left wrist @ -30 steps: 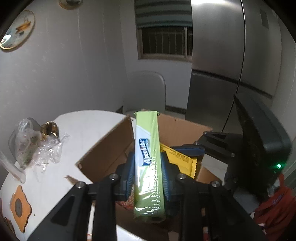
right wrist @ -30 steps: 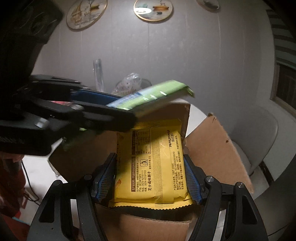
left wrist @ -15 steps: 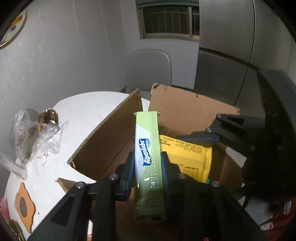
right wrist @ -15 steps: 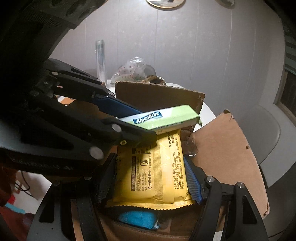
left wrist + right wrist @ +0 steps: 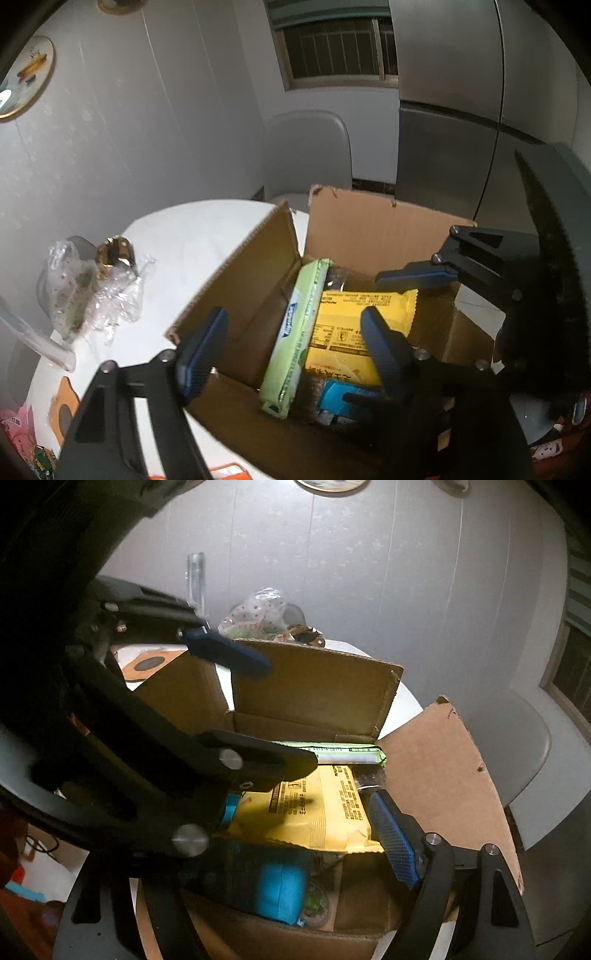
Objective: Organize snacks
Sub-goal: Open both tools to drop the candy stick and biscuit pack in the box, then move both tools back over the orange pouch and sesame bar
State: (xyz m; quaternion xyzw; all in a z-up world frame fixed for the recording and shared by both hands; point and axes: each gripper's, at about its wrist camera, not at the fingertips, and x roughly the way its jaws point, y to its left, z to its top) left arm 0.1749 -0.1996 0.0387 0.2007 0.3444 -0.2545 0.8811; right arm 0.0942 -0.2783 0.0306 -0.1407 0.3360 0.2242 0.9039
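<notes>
Left wrist view shows the green Alpenliebe stick pack [image 5: 295,339] lying long and narrow inside the cardboard box [image 5: 369,229], leaning along the left wall, its white and blue logo facing up; beside it, touching, lies the yellow biscuit packet [image 5: 343,325] with dark print, and a blue packet [image 5: 332,397] sits under its near end; the box stands on the white round table [image 5: 184,236] near a crumpled clear bag [image 5: 81,291]. Half a second ago the left gripper [image 5: 291,343] pinched the green pack and the right gripper [image 5: 413,277] squeezed the yellow one; now both packs rest in the box, and both grippers hang above them with jaws spread wide, holding nothing.
</notes>
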